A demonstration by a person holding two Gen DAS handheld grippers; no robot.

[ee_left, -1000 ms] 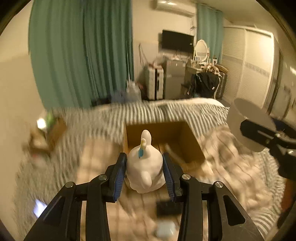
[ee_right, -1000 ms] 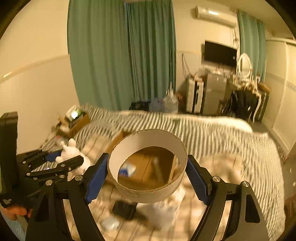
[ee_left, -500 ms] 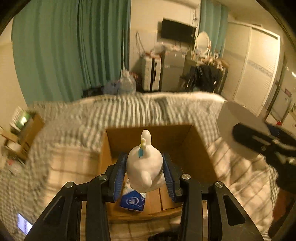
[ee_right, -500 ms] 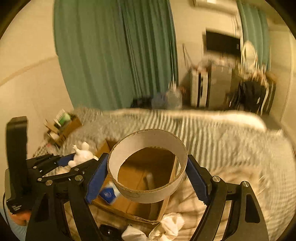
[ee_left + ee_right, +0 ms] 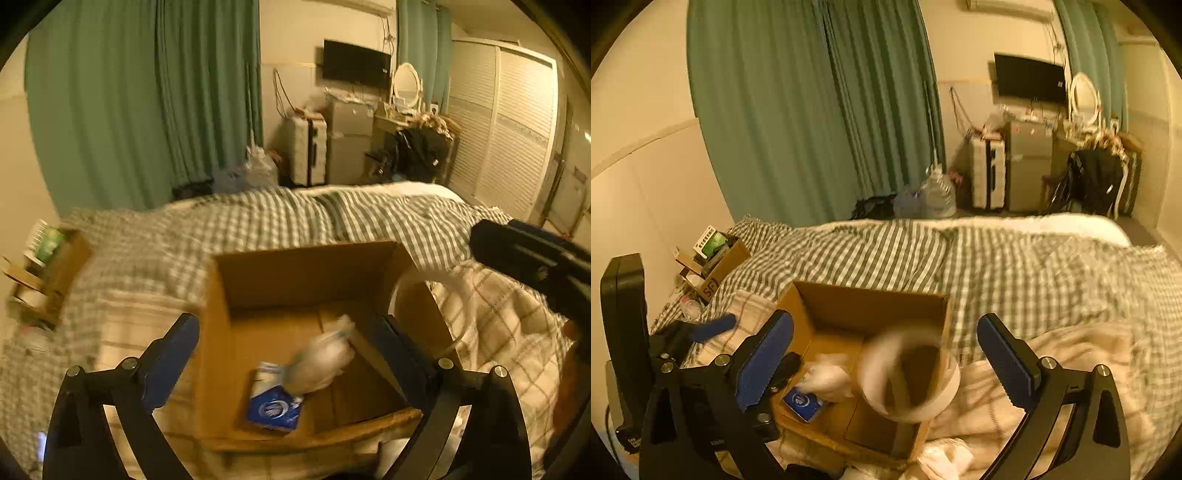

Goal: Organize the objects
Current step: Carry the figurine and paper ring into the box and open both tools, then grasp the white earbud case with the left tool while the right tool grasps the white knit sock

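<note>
Both my left gripper (image 5: 286,345) and right gripper (image 5: 886,345) gaped wide, empty; toy (image 5: 321,363) and ring (image 5: 910,380) blurred above the box's (image 5: 871,299) right edge, centring seemed wiser.

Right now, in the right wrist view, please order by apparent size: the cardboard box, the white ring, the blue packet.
1. cardboard box, clearly largest.
2. white ring, blurred and nearer the camera, so it may look bigger than it is.
3. blue packet, smallest, partly covered by a blurred white toy.

Open brown cardboard box (image 5: 295,280) on striped bed cover (image 5: 258,225); blue flat packet (image 5: 275,406) inside; white plush toy (image 5: 321,363) over packet; white cardboard ring (image 5: 910,380) at box's right.
</note>
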